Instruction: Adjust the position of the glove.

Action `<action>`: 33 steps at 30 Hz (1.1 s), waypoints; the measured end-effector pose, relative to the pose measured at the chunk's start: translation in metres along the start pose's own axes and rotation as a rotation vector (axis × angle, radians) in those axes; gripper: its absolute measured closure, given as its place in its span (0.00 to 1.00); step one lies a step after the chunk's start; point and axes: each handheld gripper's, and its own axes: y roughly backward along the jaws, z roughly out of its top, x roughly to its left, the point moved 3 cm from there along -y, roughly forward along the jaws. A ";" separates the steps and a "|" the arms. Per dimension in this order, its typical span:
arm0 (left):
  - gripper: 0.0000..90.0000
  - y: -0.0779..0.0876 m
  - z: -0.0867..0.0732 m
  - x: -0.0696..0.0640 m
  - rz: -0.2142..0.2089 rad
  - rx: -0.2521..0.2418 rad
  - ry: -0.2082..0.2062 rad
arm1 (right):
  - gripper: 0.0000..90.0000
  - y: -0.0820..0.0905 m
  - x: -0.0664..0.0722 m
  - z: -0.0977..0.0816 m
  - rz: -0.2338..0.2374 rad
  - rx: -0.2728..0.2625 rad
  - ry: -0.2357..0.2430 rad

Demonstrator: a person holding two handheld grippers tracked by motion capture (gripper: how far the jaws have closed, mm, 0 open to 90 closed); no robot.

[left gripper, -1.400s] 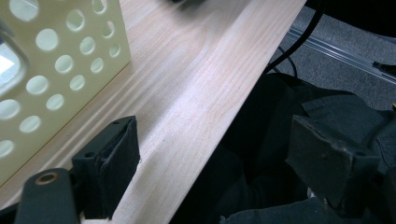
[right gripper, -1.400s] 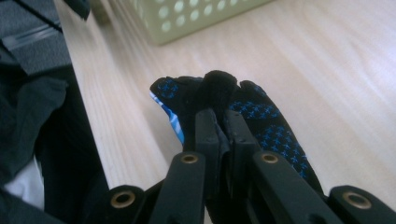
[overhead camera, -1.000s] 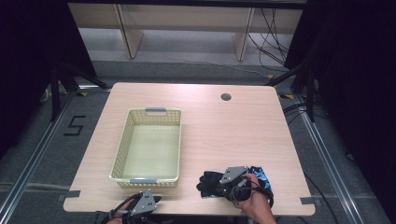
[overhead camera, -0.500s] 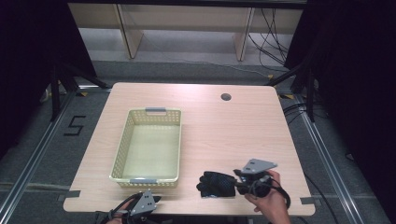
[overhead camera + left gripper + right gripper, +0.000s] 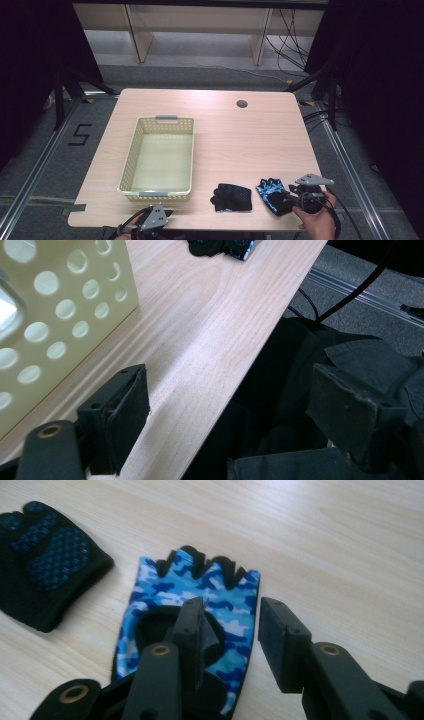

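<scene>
On a pale wooden table (image 5: 240, 145), a blue camouflage fingerless glove (image 5: 185, 605) lies flat near the front edge, its short finger stubs pointing away from the right gripper (image 5: 232, 630), which a hand (image 5: 315, 222) holds low over the glove's wrist end. In the right gripper view the two black jaws stand parted, released, having just been opening: one jaw sits above the glove's dark cuff opening, the other over bare wood just beside the glove's edge, and nothing is pinched between the pads. A second glove, black with blue grip dots (image 5: 47, 562), lies just beside the camouflage one, apart from it by a narrow strip of table; in the high view it rests between the blue glove and a cream perforated basket (image 5: 131, 155) that stands toward the table's left half. The left gripper (image 5: 155, 220) hangs at the table's front edge, below the basket's near wall; in the left gripper view its jaws are spread wide with nothing between them, one over the wood beside the basket, the other off the edge above dark cloth.
</scene>
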 end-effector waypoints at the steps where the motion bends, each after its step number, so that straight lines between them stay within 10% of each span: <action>1: 0.18 0.000 0.000 0.000 0.001 0.000 0.001 | 0.71 -0.001 -0.001 -0.001 -0.005 0.010 -0.008; 15: 0.18 -0.003 0.000 -0.003 -0.005 -0.021 0.027 | 0.66 -0.015 -0.010 -0.016 0.029 0.086 -0.139; 22: 0.18 -0.001 0.000 0.001 0.003 0.003 -0.023 | 0.67 -0.021 -0.010 -0.018 0.026 0.093 -0.154; 24: 0.18 -0.001 0.000 0.001 0.003 0.002 -0.023 | 0.69 -0.021 -0.003 -0.020 0.016 0.117 -0.233; 33: 0.18 -0.002 0.000 -0.001 -0.006 0.000 -0.014 | 0.98 -0.020 -0.003 -0.016 0.021 0.070 -0.045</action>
